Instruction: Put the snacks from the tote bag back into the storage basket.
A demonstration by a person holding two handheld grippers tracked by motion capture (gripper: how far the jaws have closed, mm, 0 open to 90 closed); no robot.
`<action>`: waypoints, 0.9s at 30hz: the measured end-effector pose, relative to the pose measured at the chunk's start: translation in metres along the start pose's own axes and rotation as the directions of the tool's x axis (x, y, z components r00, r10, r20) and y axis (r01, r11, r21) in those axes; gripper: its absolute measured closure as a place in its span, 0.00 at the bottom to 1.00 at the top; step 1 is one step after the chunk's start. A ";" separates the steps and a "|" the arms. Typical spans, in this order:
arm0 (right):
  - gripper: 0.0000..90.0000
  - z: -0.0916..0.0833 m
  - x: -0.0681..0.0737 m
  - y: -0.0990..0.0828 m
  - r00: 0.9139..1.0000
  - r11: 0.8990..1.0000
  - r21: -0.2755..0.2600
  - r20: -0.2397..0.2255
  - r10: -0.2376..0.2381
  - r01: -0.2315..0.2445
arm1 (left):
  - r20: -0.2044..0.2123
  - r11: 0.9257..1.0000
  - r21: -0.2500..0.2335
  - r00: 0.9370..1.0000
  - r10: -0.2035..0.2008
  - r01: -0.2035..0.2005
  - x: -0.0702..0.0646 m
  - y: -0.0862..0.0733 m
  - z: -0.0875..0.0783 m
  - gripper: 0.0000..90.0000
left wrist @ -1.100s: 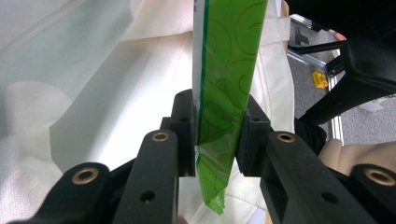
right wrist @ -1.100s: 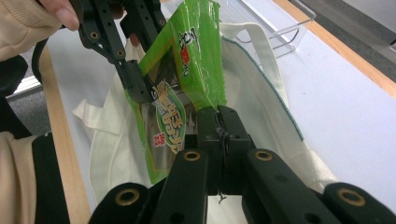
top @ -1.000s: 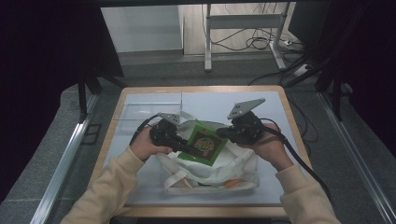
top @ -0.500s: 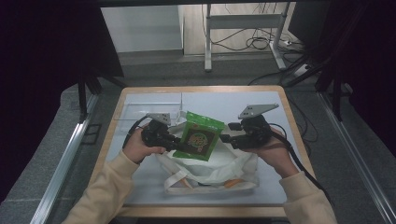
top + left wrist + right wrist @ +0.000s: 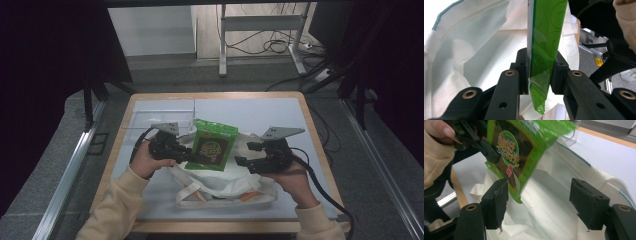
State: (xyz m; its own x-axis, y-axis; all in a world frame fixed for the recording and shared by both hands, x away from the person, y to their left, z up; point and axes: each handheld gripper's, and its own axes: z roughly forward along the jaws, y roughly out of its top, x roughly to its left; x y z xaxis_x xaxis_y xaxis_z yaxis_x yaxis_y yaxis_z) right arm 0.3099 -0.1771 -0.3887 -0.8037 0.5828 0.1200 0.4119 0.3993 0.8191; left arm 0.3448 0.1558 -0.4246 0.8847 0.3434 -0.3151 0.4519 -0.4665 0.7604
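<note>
One green packet (image 5: 214, 145) hangs above one white bag (image 5: 226, 182) on the table (image 5: 260, 107), clamped at its edge by the left gripper (image 5: 192, 157). The right gripper (image 5: 242, 154), just beside the packet, has just been opening; its jaws stand apart with nothing pressed between them. One clear stand (image 5: 165, 117) sits behind.

In the right gripper view, the right gripper (image 5: 539, 197) is seen with jaws wide apart, having just been opened. The green packet (image 5: 521, 150) is gripped by the left gripper (image 5: 487, 151) above a white bag (image 5: 554, 202).
</note>
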 end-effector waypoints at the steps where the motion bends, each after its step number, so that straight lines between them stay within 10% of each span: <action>1: 0.35 0.001 0.000 -0.002 1.000 1.000 -0.003 -0.002 0.003 -0.003 | -0.004 1.000 -0.007 1.000 -0.003 0.003 -0.001 0.000 0.000 0.81; 17: 0.35 0.010 0.002 -0.021 0.999 0.999 -0.024 0.008 0.031 -0.031 | -0.085 0.997 -0.073 0.996 -0.011 0.004 -0.007 -0.012 -0.006 0.81; 27: 0.36 0.023 0.006 -0.025 1.000 1.000 -0.014 -0.018 0.013 -0.013 | -0.056 0.994 -0.105 0.998 0.015 -0.021 -0.006 -0.013 -0.003 0.81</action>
State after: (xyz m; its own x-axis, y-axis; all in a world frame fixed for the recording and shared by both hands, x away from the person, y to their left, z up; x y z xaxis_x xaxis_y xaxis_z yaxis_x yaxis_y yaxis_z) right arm 0.3051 -0.1673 -0.4217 -0.8060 0.5750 0.1405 0.4160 0.3815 0.8255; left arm 0.3333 0.1618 -0.4309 0.8838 0.3813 -0.2711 0.4185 -0.3855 0.8223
